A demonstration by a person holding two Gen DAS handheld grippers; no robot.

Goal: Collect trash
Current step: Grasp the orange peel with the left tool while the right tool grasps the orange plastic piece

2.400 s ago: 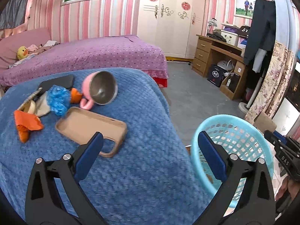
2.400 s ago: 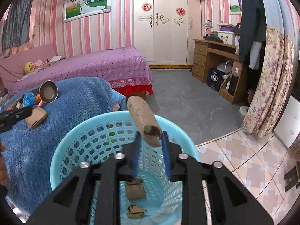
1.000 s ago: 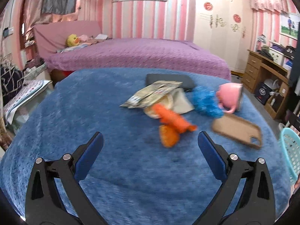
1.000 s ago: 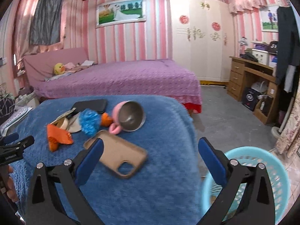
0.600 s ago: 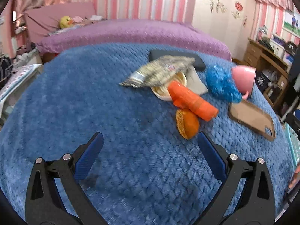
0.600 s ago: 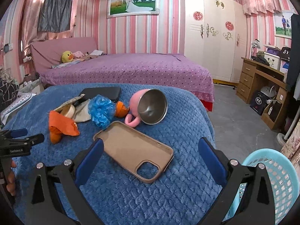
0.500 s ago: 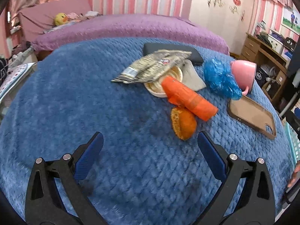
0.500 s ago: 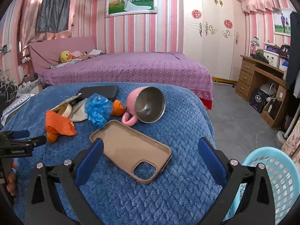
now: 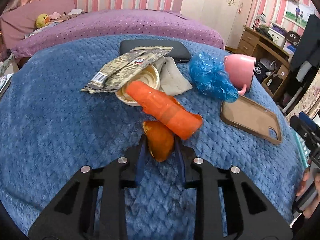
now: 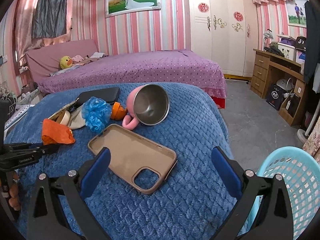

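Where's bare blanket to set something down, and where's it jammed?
Free: the blue blanket left of the snack wrapper and orange peel, and the strip between phone case and basket. Crowded: wrapper, orange bag, blue plastic and pink mug are bunched together.

The orange wrapper (image 9: 164, 110) covers the far end of the orange peel (image 9: 159, 142) and part of the small round tub (image 9: 140, 84) — the turquoise basket (image 10: 296, 182) is cut off by the right wrist view's edge.
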